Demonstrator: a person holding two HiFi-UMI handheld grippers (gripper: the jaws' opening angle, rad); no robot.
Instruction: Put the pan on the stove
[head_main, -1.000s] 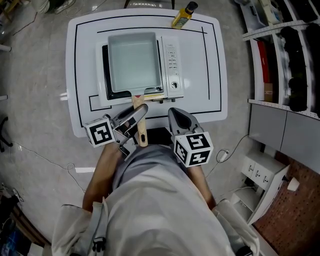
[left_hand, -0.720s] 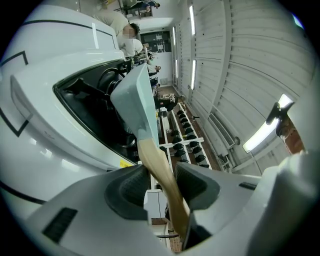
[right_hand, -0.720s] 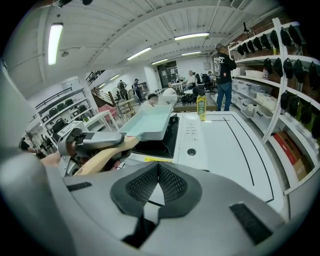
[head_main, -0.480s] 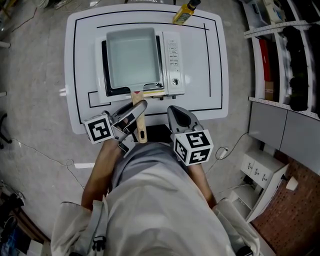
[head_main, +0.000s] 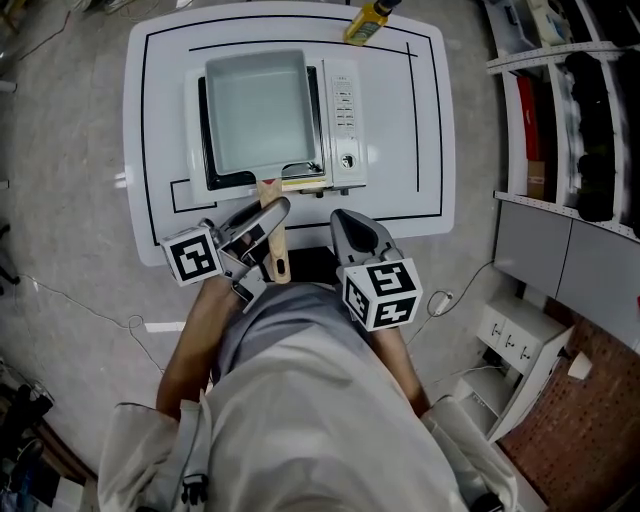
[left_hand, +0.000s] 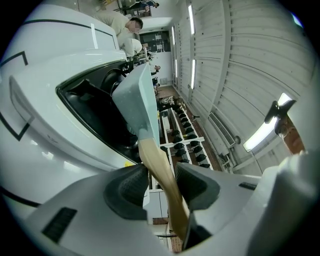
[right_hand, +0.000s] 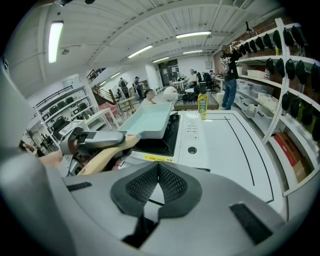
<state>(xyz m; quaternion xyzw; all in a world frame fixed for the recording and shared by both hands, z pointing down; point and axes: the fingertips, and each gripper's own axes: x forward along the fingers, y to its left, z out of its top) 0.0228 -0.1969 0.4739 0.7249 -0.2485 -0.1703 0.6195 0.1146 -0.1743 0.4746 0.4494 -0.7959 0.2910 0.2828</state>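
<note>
Now the left gripper clamps the pan by its handle above the stove; the right gripper is closed, empty.

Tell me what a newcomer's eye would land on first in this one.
The pale square pan sits over the black stove in the middle of the white table, its wooden handle clamped in the left gripper at the near edge. Next come the right gripper beside it, shut and empty, and a yellow bottle at the table's far edge.

Steep overhead — two low close-ups
</note>
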